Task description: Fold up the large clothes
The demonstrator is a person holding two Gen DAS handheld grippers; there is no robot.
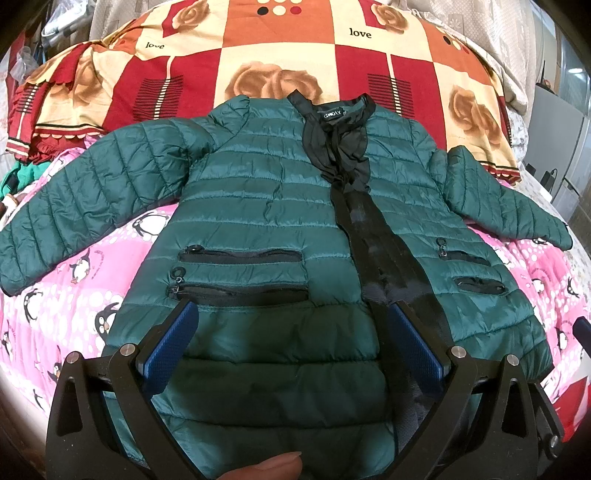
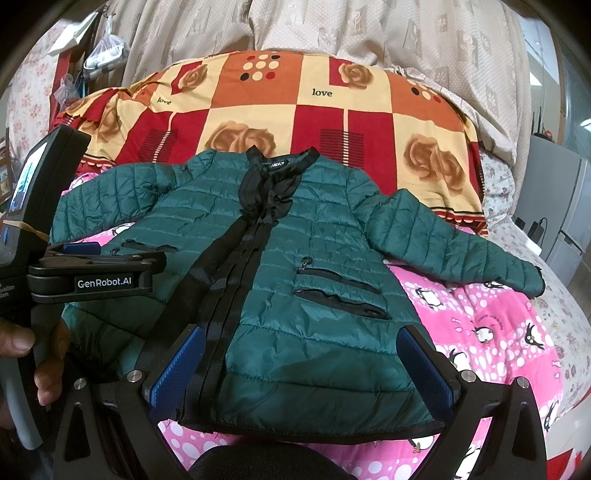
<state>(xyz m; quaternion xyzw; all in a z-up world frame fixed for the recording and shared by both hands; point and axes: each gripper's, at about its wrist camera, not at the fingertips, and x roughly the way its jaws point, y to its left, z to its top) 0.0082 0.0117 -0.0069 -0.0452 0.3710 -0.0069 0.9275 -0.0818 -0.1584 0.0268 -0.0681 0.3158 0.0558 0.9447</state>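
Note:
A dark green quilted jacket with a black front placket lies face up and spread flat on the bed, collar far, hem near, both sleeves out to the sides. It also shows in the right wrist view. My left gripper is open, just above the jacket's lower left front, below its zip pockets. My right gripper is open over the jacket's lower right front near the hem. The left gripper also appears at the left of the right wrist view.
The jacket lies on a pink penguin-print quilt. A red, orange and cream rose-print blanket is bunched behind the collar. Beige curtains hang behind the bed. The bed's right edge drops off near grey cabinets.

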